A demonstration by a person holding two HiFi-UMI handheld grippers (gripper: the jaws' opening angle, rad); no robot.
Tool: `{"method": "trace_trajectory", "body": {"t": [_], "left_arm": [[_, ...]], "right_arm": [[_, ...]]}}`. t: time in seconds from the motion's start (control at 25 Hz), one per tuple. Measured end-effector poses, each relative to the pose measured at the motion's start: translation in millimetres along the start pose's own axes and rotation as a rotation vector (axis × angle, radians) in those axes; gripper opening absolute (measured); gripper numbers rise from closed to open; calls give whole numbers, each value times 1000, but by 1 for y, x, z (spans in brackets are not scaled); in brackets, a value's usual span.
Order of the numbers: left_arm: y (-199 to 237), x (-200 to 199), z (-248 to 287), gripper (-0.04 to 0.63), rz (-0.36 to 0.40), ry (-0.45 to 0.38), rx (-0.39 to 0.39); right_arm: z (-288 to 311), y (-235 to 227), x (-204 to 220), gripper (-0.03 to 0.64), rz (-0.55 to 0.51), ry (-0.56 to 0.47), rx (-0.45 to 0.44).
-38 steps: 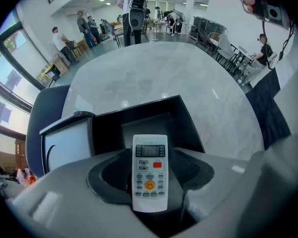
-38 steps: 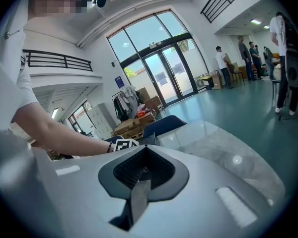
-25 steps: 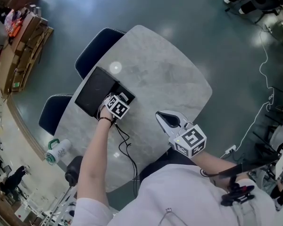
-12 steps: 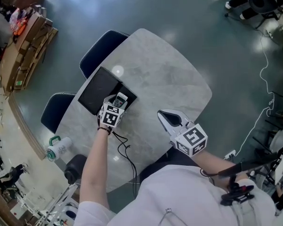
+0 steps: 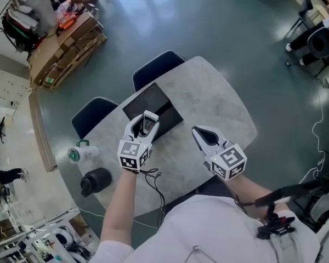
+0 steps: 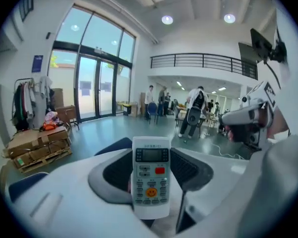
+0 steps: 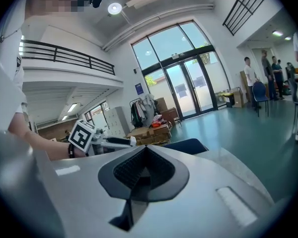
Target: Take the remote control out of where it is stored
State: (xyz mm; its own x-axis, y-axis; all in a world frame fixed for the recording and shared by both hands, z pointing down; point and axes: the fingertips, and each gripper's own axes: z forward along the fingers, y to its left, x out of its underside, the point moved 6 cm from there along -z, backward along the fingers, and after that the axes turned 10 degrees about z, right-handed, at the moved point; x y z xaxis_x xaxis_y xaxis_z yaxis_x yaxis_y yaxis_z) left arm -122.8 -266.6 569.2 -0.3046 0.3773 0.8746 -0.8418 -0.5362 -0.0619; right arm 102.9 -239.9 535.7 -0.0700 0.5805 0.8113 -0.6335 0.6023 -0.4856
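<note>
A white remote control (image 5: 148,123) with a small screen and an orange button stands upright between the jaws of my left gripper (image 5: 144,126), lifted clear of the table. In the left gripper view the remote (image 6: 150,182) fills the middle, and the left gripper (image 6: 151,158) is shut on its sides. Just behind it lies the flat black case (image 5: 153,108) on the grey marble table (image 5: 219,100). My right gripper (image 5: 200,133) hovers over the table's near right part, shut with nothing in it; its jaws (image 7: 141,175) meet in the right gripper view.
Two dark blue chairs (image 5: 156,66) (image 5: 89,114) stand at the table's far side. A green-lidded cup (image 5: 79,154) and a black flask (image 5: 95,181) sit near the left edge. A black cable (image 5: 153,179) trails from the left gripper. Cardboard boxes (image 5: 66,45) lie on the floor.
My left gripper has lifted from the black case toward me with the remote held upright in it. The right gripper has stayed about where it was. The head view has shifted.
</note>
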Motion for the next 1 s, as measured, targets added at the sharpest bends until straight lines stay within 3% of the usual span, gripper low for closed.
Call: {"method": "trace_trajectory", "body": {"t": [0.36,0.52,0.72,1.0], "left_arm": [[-11,-59,-167,239,-177,-395,-250],[-19,-68,-237,239,-198,-510,-345],[-20,-67,-287,239,-205,-602,-426],[-19,-65,-295,239,-201,-612,-458]], "right_arm": [[34,77,-54,28,-126,-57,-207],[43,128,-66,28,-155,-82,-298],[49,167,-75,26,-187,-81,-352],[52,177,-81,26,-202,-76,-372]]}}
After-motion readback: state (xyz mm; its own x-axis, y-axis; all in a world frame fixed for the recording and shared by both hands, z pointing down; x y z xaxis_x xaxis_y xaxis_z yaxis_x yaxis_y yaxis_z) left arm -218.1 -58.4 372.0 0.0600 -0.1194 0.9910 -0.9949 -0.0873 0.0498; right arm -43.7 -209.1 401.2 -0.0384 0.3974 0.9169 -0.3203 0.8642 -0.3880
